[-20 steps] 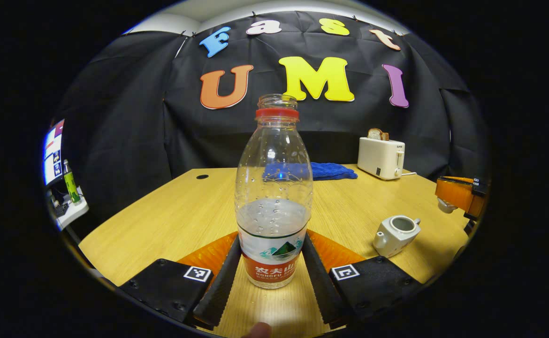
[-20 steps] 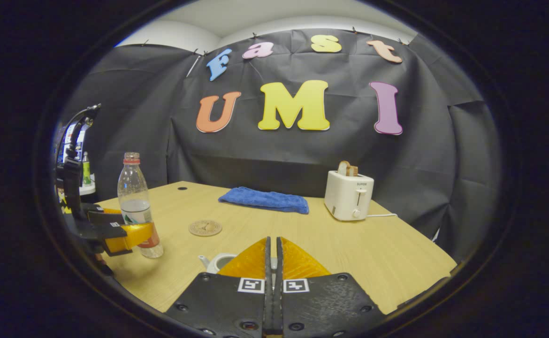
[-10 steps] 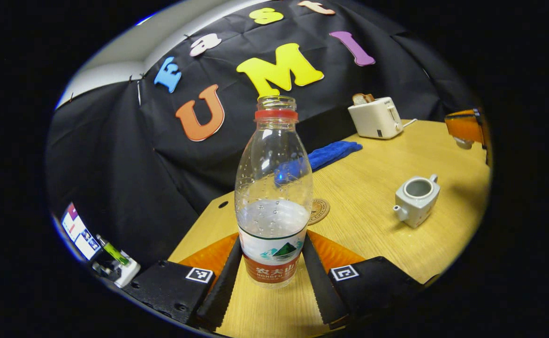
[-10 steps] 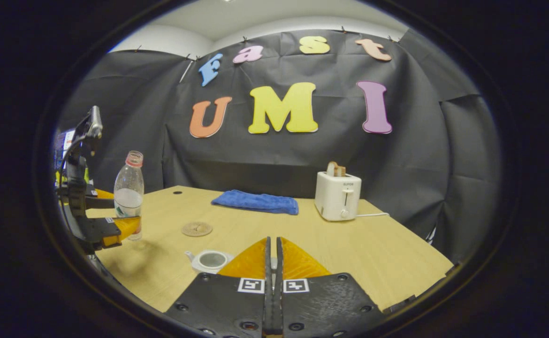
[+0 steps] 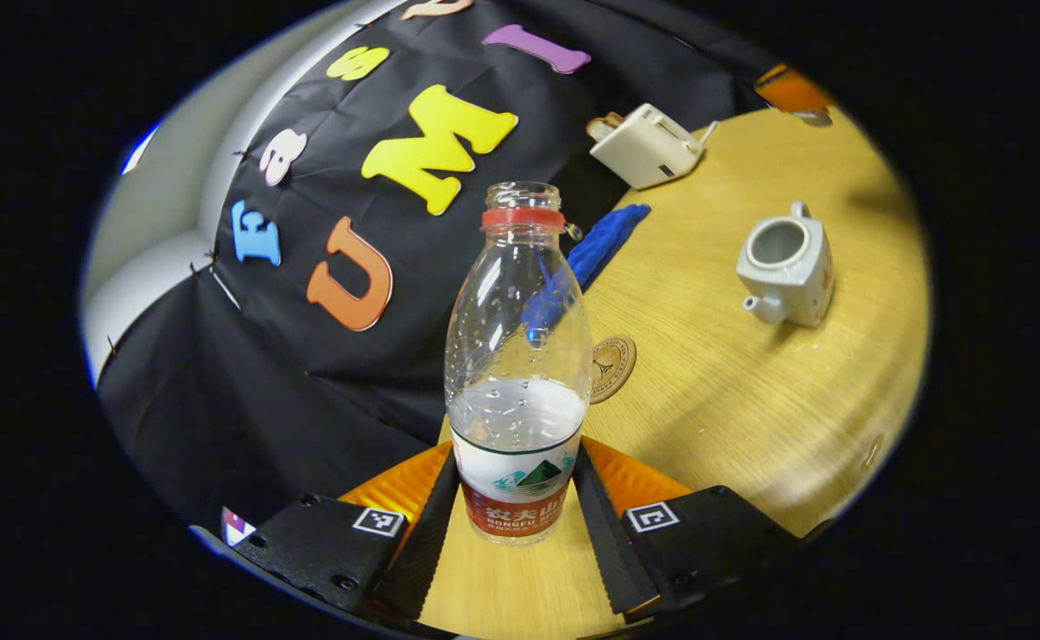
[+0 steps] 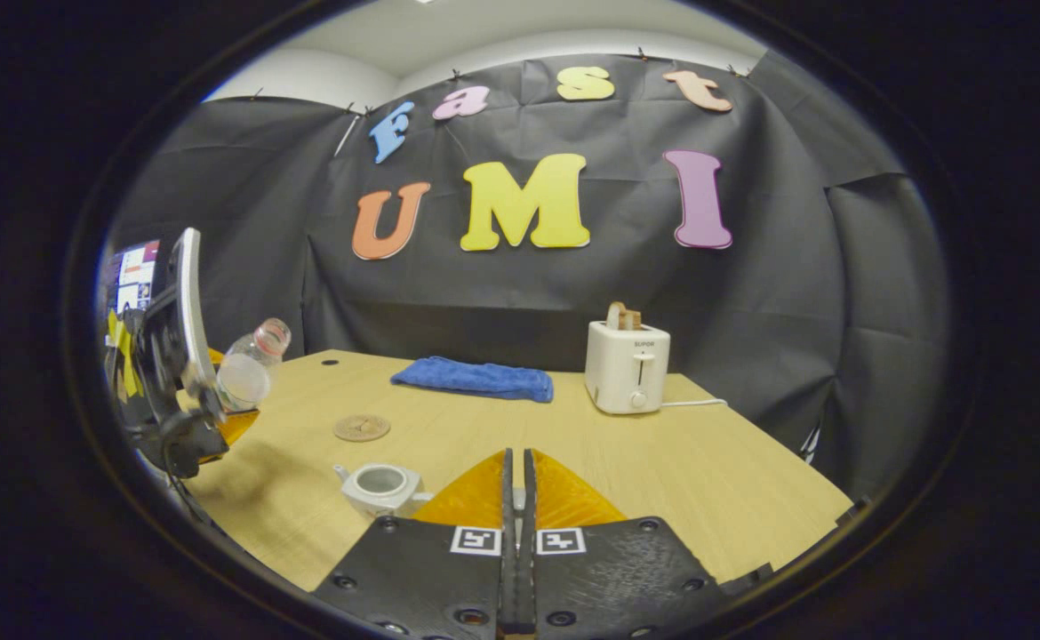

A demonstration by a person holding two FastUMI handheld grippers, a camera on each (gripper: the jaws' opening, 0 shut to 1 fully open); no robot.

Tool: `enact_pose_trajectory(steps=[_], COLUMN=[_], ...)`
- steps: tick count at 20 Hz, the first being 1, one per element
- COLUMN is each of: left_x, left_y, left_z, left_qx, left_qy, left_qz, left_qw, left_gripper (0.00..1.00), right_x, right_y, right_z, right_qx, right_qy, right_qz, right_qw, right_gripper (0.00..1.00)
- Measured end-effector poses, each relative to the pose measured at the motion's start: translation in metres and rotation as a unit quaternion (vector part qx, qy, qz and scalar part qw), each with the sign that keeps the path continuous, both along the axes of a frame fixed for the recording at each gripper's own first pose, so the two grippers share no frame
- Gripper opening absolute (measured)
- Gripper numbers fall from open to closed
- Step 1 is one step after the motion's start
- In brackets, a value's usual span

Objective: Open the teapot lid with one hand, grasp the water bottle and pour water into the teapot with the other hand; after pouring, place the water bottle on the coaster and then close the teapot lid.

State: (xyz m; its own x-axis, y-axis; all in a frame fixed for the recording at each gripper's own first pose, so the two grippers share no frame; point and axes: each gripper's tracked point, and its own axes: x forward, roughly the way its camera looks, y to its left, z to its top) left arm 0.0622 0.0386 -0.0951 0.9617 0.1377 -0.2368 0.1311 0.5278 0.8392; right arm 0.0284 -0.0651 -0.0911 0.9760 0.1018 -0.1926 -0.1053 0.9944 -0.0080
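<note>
Between the left gripper's (image 5: 515, 520) fingers the water bottle (image 5: 518, 373) is pinched, neck tilted; at two o'clock, well apart, the open teapot (image 5: 787, 263) is seen; right gripper (image 6: 515, 524) is pressed together, contents unclear.

There was one water bottle (image 5: 519, 356), uncapped and partly filled. One teapot (image 5: 785, 263) stood open on the one desk (image 5: 733, 391), along with one round coaster (image 5: 612, 367), one blue cloth (image 6: 474, 378) and one toaster (image 6: 627, 367) holding what looked like one slice of bread (image 6: 623, 316). Two claws were counted: the left claw (image 5: 516, 507) and the right claw (image 6: 516, 498).
</note>
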Motion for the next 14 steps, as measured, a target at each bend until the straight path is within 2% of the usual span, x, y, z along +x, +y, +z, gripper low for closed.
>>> enact_pose_trajectory(steps=[5, 14], left_x=[0.004, 0.006], left_y=[-0.016, -0.037], left_z=[-0.009, -0.016], left_qx=[0.087, 0.201], left_qy=[0.020, 0.050], left_qz=[-0.032, -0.068], left_qw=[0.995, 0.976], left_gripper=[0.75, 0.75], right_x=[-0.003, -0.006], right_y=[-0.012, -0.028], right_z=[-0.003, -0.010], right_qx=[-0.002, 0.000], right_qy=[0.001, 0.002], right_qz=[-0.006, -0.010], right_qw=[1.000, 1.000], right_gripper=[0.00, 0.00])
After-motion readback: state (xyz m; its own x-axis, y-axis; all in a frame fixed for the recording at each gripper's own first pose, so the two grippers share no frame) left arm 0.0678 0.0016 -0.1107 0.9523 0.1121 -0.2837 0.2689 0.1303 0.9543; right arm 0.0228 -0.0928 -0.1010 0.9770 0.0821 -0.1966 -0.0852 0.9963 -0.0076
